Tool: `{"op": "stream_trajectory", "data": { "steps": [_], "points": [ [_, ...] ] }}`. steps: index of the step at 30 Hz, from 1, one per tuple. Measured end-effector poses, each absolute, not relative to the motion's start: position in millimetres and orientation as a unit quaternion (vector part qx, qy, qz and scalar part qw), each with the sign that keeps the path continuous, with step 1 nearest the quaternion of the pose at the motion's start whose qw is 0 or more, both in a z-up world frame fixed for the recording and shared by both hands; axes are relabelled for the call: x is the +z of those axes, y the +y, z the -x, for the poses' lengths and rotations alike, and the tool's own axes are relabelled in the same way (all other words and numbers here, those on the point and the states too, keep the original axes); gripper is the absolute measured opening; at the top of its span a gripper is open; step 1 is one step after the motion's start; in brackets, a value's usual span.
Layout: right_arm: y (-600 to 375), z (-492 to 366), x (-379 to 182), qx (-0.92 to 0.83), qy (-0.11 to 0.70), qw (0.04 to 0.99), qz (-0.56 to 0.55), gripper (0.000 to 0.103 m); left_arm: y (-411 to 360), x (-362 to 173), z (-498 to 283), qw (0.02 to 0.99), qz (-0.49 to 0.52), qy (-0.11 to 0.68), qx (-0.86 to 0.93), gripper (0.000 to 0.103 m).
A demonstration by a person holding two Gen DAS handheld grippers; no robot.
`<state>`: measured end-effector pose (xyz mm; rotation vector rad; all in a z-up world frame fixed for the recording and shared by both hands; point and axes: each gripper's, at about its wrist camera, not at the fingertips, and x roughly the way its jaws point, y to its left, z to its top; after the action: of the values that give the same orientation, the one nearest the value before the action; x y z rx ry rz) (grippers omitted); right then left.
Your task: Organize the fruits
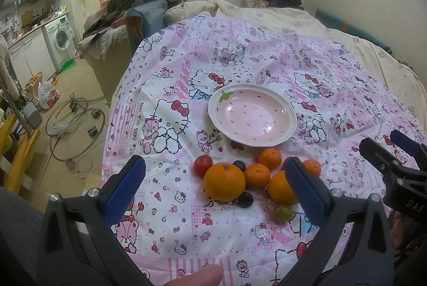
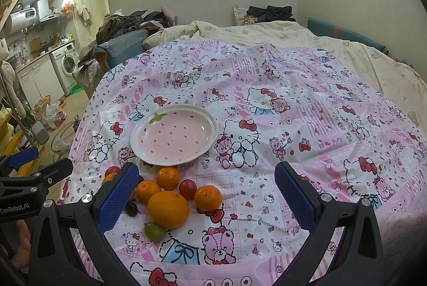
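A pink strawberry-pattern plate (image 1: pixel 252 115) (image 2: pixel 173 136) lies empty on the Hello Kitty cloth. In front of it sits a cluster of fruit: two large oranges (image 1: pixel 224 181) (image 2: pixel 168 209), several small tangerines (image 1: pixel 269 158) (image 2: pixel 207 198), red tomatoes (image 1: pixel 202 165) (image 2: pixel 188 188), dark plums (image 1: pixel 245 199) (image 2: pixel 131 208) and a green fruit (image 1: pixel 283 211) (image 2: pixel 154 231). My left gripper (image 1: pixel 213 187) is open above the fruit, holding nothing. My right gripper (image 2: pixel 206 195) is open and empty, just right of the cluster; it also shows at the right edge of the left wrist view (image 1: pixel 392 147).
The pink cloth (image 2: pixel 293 126) covers a bed with a cream duvet (image 2: pixel 267 32) behind. The cloth's left edge drops to a floor with hoses (image 1: pixel 72 123), bags and a washing machine (image 1: pixel 60 39). A pile of clothes (image 1: pixel 133 0) lies at the back left.
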<state>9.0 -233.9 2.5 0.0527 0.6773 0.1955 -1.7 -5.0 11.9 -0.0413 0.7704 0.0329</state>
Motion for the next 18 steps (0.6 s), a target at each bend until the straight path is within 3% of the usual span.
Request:
{"op": "stream_trajectory", "data": {
  "steps": [18],
  "points": [
    [-234.2, -9.5, 3.0, 0.096, 0.334, 0.937, -0.025, 0.103, -4.0, 13.2, 2.3, 0.926, 0.022, 0.377, 0.014, 0.103]
  ]
}}
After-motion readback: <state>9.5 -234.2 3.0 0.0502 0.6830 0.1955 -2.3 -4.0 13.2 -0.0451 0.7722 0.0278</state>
